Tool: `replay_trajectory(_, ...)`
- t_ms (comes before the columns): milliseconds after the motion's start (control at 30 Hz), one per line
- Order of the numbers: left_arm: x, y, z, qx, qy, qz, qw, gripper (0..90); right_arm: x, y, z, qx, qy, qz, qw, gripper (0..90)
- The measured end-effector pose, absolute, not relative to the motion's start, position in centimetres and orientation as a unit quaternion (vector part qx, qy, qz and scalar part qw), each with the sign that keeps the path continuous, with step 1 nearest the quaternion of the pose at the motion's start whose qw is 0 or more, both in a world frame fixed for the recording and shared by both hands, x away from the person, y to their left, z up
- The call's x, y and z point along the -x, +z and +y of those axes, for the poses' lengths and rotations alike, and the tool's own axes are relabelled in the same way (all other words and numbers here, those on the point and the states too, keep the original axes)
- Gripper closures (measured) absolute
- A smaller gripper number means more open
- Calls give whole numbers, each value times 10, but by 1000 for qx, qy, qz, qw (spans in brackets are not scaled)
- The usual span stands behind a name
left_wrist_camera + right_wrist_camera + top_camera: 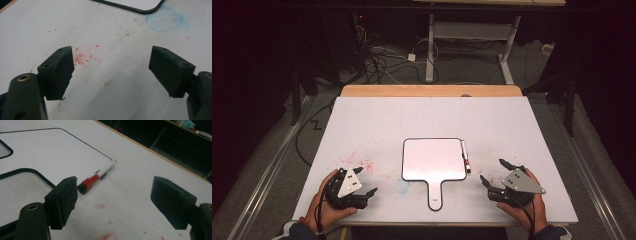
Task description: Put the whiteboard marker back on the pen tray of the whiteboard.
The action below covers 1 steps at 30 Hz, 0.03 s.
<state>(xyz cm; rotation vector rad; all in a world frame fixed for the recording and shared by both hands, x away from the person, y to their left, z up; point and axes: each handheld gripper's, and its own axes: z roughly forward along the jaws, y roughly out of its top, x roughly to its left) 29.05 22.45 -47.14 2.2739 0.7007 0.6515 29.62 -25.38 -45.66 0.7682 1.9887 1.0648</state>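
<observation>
In the high view your left gripper [362,181] sits in the lower left of the frame, held low over the white desk [372,125], and its jaws stand wide apart with nothing between them. In the left gripper view the same open jaws frame a scatter of red specks [82,58] on the desk surface, and a faint blue ring mark [164,22] lies at the upper right, just beside the dark rounded corner of the handheld whiteboard [140,3]. Your right gripper [496,173] rests in the lower right of the high view, its jaws also spread open and empty, pointing toward the board. The whiteboard [433,159] lies flat at the centre of the frame, its handle pointing toward the bottom edge, between your two grippers and apart from both. The dry-erase marker [465,156] lies along the board's right edge, touching or just beside it. In the right gripper view the marker [96,178] shows at centre, red cap nearest the left jaw, well short of the jaws.
</observation>
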Motion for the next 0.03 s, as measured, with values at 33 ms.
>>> replay_trajectory(33, -291, -472, 223, -870, 250, 267, 331, 195, -296, -457, -254, -299, 414, 776, 371, 226)
